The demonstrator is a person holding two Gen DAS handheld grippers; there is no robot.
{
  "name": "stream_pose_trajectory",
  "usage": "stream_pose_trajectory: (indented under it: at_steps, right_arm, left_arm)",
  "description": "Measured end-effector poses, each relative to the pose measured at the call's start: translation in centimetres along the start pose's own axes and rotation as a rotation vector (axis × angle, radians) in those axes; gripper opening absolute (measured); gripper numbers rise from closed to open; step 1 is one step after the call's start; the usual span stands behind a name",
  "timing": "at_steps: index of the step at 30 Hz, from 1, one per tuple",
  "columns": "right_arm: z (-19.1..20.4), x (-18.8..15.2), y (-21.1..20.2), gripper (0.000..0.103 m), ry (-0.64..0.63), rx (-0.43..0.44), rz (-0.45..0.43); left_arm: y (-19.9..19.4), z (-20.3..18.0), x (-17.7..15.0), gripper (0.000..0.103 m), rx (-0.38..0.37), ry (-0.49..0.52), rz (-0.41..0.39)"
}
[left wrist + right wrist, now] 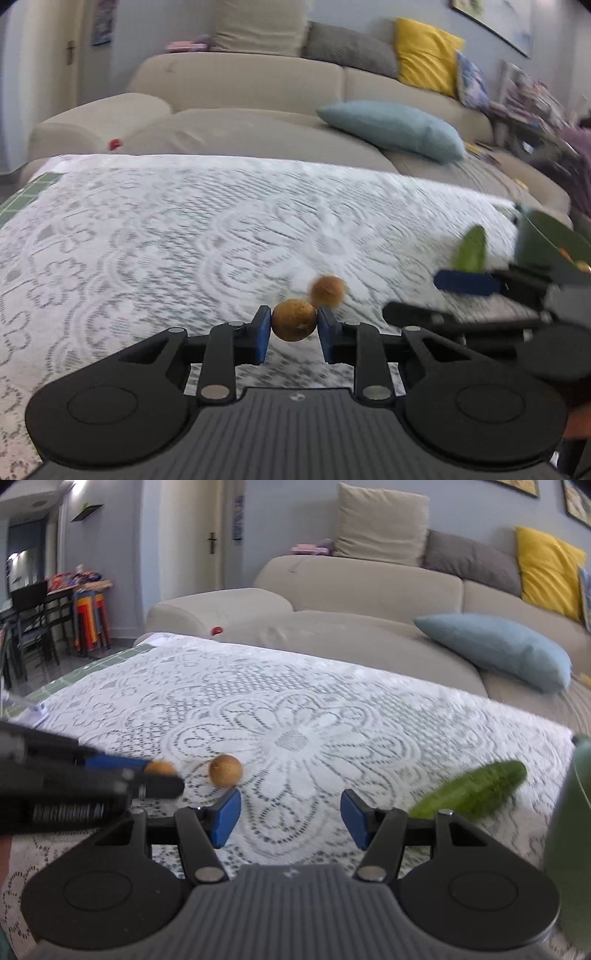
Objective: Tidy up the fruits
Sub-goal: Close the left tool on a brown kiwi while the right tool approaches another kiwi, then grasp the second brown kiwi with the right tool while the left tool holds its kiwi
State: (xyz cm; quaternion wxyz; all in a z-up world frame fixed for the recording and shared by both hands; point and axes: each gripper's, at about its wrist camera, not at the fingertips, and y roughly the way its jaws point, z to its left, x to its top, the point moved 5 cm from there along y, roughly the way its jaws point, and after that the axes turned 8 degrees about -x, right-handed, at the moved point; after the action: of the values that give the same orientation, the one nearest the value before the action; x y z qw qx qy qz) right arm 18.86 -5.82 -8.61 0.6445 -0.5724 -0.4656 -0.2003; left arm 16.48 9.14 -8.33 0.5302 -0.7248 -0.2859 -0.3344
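The left gripper [294, 320] is pinching a small brown fruit [294, 319] off the counter [147, 229], needing carrying to the green bowl [550, 240], while the right gripper [290, 814] is hanging spread and empty.

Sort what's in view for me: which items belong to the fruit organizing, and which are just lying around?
Job items: held brown fruit in left gripper; loose brown fruit; cucumber; green container; right gripper, open.

Lying about: blue pillow; yellow cushion; small red object.

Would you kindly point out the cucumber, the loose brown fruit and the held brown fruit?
cucumber [471, 794], right wrist view, middle of its green body.
loose brown fruit [225, 770], right wrist view, centre of its round face.
held brown fruit [294, 319], left wrist view, centre, between the blue pads.
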Motion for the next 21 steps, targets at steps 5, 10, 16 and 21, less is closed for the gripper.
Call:
stream_pose_trajectory:
  at_steps: [5, 10, 16, 21]
  right_arm:
    - [1.5, 0.4, 0.9, 0.056, -0.054, 0.023, 0.009]
    - [2.7, 1.1, 2.3, 0.053, -0.078, 0.039, 0.023]
    - [3.7, 1.1, 3.9, 0.039, -0.096, 0.053, 0.054]
    - [3.9, 1.0, 4.3, 0.033, -0.096, 0.060, 0.060]
  left_arm:
    - [-0.2, 0.9, 0.5, 0.030, 0.020, -0.041, -0.008]
    - [-0.1, 1.5, 0.7, 0.030, 0.056, -0.060, -0.009]
    - [0.1, 2.2, 0.7, 0.030, 0.079, -0.083, 0.001]
    - [0.2, 2.2, 0.9, 0.030, 0.074, -0.088, 0.001]
